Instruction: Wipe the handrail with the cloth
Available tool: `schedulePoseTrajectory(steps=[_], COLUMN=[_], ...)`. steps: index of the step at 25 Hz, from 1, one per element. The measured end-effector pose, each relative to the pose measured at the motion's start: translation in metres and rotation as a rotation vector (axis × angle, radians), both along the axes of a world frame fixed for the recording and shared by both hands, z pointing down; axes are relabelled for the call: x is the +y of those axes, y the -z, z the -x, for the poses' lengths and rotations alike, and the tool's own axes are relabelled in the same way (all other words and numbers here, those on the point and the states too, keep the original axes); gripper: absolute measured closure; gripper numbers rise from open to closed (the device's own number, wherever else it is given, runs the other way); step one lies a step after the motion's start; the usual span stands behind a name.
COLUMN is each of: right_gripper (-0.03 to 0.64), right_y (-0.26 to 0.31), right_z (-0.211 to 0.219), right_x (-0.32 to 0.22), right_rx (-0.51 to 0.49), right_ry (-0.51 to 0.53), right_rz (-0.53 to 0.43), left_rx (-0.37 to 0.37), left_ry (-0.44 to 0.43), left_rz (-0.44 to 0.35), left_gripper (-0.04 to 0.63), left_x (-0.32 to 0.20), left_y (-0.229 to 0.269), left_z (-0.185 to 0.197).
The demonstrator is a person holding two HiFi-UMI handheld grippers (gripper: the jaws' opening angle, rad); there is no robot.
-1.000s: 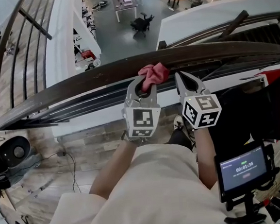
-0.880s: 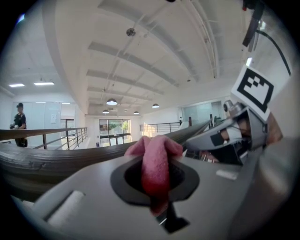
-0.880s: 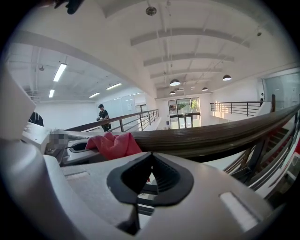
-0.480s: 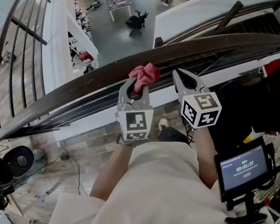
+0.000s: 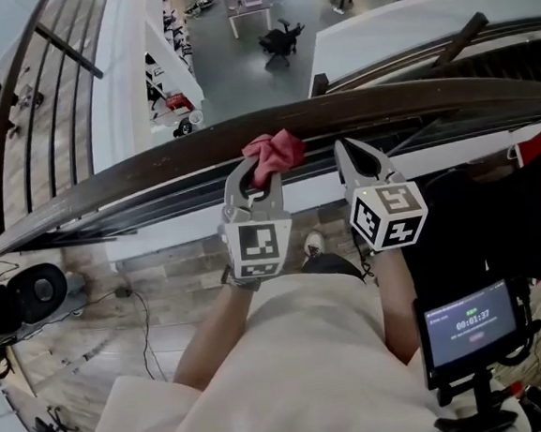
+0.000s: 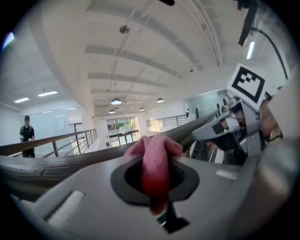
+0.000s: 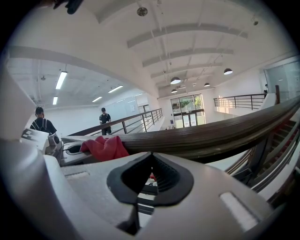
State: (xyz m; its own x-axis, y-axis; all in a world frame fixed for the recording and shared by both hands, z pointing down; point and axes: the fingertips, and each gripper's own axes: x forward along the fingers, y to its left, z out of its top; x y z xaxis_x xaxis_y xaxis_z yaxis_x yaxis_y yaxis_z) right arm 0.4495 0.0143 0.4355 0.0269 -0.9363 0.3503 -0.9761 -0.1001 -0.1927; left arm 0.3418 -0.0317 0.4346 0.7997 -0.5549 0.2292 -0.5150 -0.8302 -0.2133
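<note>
**Cloth on rail, being held by left gripper**

The red cloth [image 5: 274, 151] is being clamped by the left gripper [image 5: 258, 176]. In the left gripper view the jaws are being kept closed on a fold of it [image 6: 157, 164], and the rest is bunching out past the tips. The bunch is being pressed on the near top edge of the dark handrail [image 5: 411, 102], at 12 o'clock from the left fingers.

The right gripper [image 5: 360, 160] is being held just beside it, at 3 o'clock from the left one. Its jaws are being kept together with nothing in them [image 7: 150, 180]. The rail [image 7: 211, 133] is crossing just beyond its tips, apart from them.

Key relation: in the head view the rail's long axis is running roughly 8 to 3 o'clock, across the line of the jaws. The wipe is therefore judged to be a sideways slide along that axis, with the cloth kept pressed down. The left gripper is the only one placed to do it.
</note>
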Motion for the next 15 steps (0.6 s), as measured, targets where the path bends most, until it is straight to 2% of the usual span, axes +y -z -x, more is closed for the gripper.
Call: schedulePoseTrajectory(steps=[6, 15], right_gripper=[0.614, 0.614], right_y=[-0.003, -0.001], right_z=[0.006, 0.008], right_x=[-0.005, -0.005], right_rx=[-0.003, 0.007], right_ry=[0.035, 0.042], right_rz=[-0.003, 0.004], left_rx=[-0.008, 0.009], left_ry=[0.026, 0.013], left_rz=[0.001, 0.008], left_gripper=[0.565, 0.565], left_x=[0.004, 0.012], left_y=[-0.001, 0.007], left_z=[0.004, 0.002])
